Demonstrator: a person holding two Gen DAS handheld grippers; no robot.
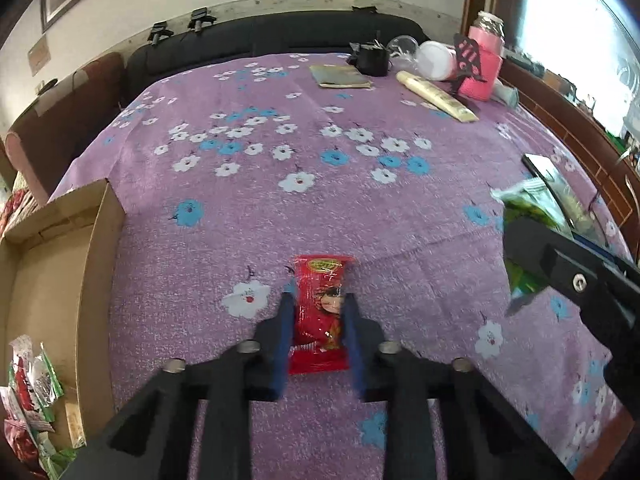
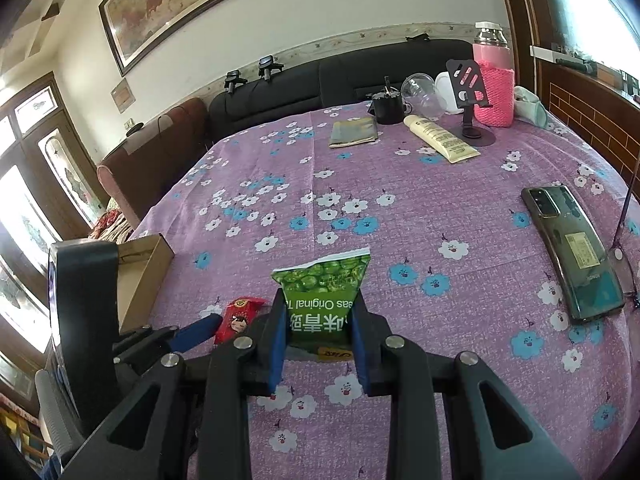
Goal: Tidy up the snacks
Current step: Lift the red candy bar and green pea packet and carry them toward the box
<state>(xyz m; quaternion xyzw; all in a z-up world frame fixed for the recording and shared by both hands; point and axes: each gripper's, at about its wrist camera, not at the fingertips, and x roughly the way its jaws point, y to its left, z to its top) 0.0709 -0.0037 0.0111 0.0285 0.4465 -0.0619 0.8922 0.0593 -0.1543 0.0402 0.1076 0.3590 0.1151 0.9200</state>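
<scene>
My left gripper (image 1: 317,300) is shut on a red snack packet (image 1: 320,312) low over the purple flowered tablecloth (image 1: 280,200). The packet and the left gripper also show at the lower left of the right wrist view (image 2: 236,318). My right gripper (image 2: 319,300) is shut on a green peas packet (image 2: 326,292), held just above the cloth. That packet and the right gripper's body show at the right edge of the left wrist view (image 1: 528,216). An open cardboard box (image 1: 52,280) sits to the left with several snack packets (image 1: 30,392) in its near end.
A dark phone (image 2: 572,252) lies on the right of the table. At the far end stand a pink-sleeved jar (image 2: 494,88), a phone stand (image 2: 470,88), a cream tube (image 2: 440,138), a flat booklet (image 2: 354,132), a black pot (image 2: 386,108) and a clear cup (image 2: 422,94). A dark sofa (image 2: 320,80) lies behind.
</scene>
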